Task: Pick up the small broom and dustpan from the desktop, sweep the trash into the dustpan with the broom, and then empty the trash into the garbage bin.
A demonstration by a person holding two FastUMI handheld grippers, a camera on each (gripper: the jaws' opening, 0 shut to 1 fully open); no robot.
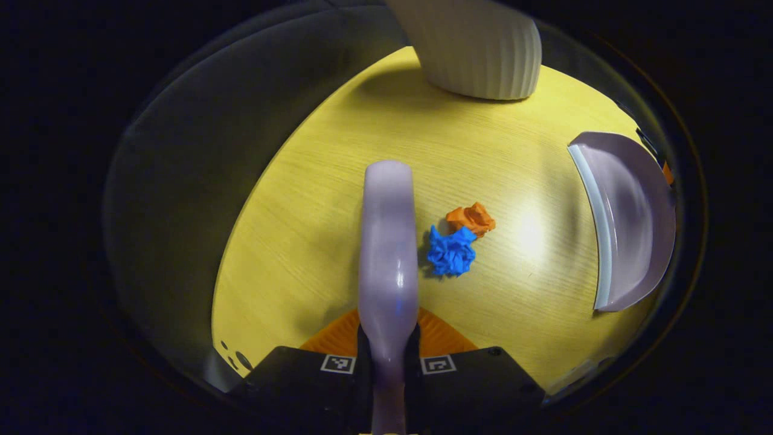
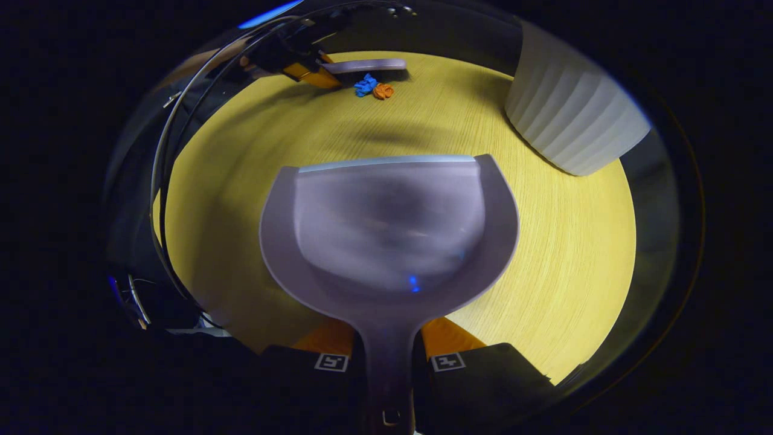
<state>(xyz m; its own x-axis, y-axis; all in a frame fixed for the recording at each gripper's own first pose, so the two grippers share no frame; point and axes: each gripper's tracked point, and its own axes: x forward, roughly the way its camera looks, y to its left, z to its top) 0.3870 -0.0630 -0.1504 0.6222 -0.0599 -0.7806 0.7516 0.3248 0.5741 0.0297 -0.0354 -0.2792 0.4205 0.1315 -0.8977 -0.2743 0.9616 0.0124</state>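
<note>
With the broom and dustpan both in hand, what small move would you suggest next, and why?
Probably bring the dustpan closer, setting its front edge on the desktop facing the trash. The blue paper ball and orange paper ball lie right beside the broom, while the dustpan, in the right gripper, sits well apart from them, so a sweep now would have nothing to land in.

The light is dim and comes from above, making a bright shiny spot on the yellow table (image 1: pixel 531 235) and soft dark shadows, while the edges bend round and the dustpan (image 2: pixel 389 229) up close looks blurry
</note>
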